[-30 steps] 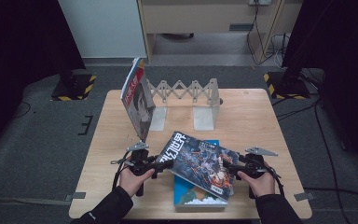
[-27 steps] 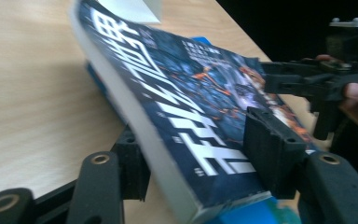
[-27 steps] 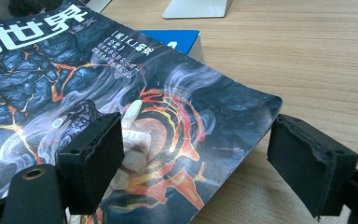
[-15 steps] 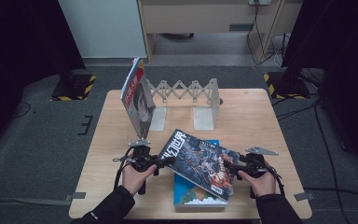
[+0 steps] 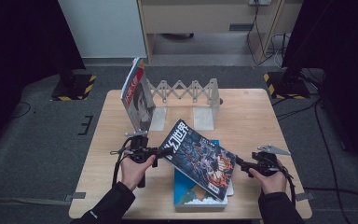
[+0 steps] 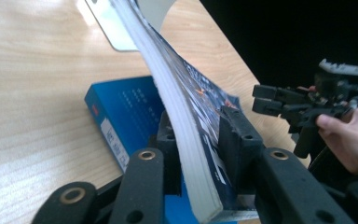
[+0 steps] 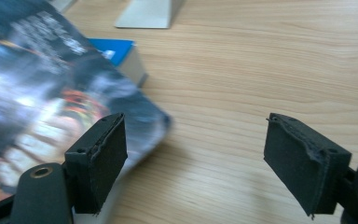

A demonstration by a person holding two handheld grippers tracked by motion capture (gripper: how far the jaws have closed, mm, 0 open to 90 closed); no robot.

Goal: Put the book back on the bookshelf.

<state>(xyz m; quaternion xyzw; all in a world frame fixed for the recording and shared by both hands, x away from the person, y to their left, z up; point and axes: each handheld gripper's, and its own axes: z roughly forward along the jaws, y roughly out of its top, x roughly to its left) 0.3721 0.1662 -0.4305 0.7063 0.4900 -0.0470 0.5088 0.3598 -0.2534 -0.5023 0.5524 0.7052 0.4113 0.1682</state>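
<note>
From the high view, your left gripper [image 5: 161, 151] has just been closing and now clamps the magazine's [image 5: 199, 158] left edge, tilting it over the blue book [image 5: 186, 193]; bare table [image 5: 261, 116] lies beyond. In your left gripper view, pads squeeze the page block. In your right gripper view, your right gripper [image 7: 193, 156] gapes wide, holding nothing.
</note>
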